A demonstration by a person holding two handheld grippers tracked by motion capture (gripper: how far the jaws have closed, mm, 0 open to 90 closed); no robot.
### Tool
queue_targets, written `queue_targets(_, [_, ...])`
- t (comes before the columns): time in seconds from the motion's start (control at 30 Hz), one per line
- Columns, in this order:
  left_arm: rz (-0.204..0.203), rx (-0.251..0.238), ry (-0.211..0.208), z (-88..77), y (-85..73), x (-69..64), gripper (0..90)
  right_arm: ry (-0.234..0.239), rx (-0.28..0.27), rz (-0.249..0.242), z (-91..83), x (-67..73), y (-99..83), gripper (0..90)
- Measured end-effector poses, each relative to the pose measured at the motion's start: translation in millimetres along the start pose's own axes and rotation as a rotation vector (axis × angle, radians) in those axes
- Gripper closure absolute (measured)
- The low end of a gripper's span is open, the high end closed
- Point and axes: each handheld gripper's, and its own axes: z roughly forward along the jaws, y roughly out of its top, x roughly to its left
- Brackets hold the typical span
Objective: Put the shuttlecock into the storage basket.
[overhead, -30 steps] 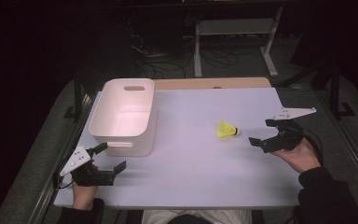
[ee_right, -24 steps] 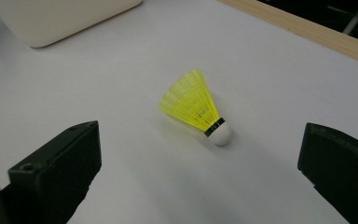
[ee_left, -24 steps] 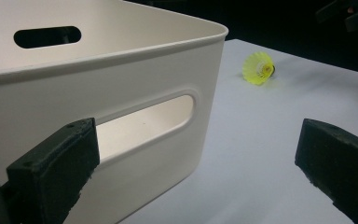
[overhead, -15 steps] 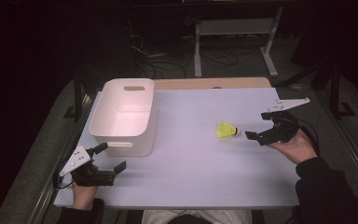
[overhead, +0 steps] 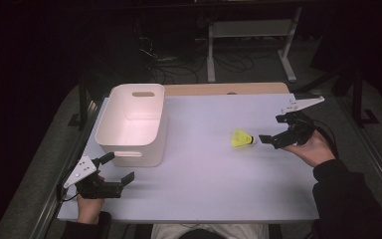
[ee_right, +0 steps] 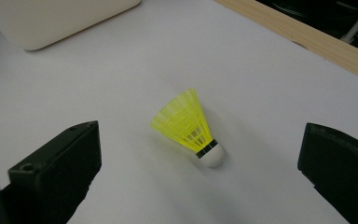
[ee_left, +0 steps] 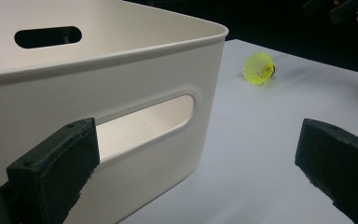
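A yellow shuttlecock (overhead: pixel 241 138) with a white cork tip lies on its side on the white table, right of centre. My right gripper (overhead: pixel 273 132) is open just to its right, jaws pointing at it. In the right gripper view the shuttlecock (ee_right: pixel 191 126) lies on the table just ahead of the two wide-apart jaws, untouched. A white plastic bin (overhead: pixel 132 124) with handle slots stands at the left. My left gripper (overhead: pixel 120 168) rests open near the table's front left corner, close to the bin's near wall (ee_left: pixel 121 116). From there the shuttlecock (ee_left: pixel 259 68) shows far off.
A wooden strip (overhead: pixel 226 88) borders the table's far edge. Beyond it are a metal stand (overhead: pixel 248 30) and cables on a dark floor. The person's right sleeve (overhead: pixel 350 199) comes in at the lower right.
My right gripper has moved left and slightly forward, closing the distance to the shuttlecock. The left gripper, the bin and the shuttlecock have stayed put.
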Motion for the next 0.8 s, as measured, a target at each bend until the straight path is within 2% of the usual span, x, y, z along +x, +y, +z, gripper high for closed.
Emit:
queue_targets(0.43, [0.001,0.002,0.0,0.1,0.1,0.1,0.0,0.022,0.019,0.012,14.2,-11.0,-0.1,0.0])
queue_targets(0.8, [0.003,-0.01,0.004,-0.9,0.2,0.1,0.0,0.026,0.06,0.012,28.4,-17.5,-1.1,0.0])
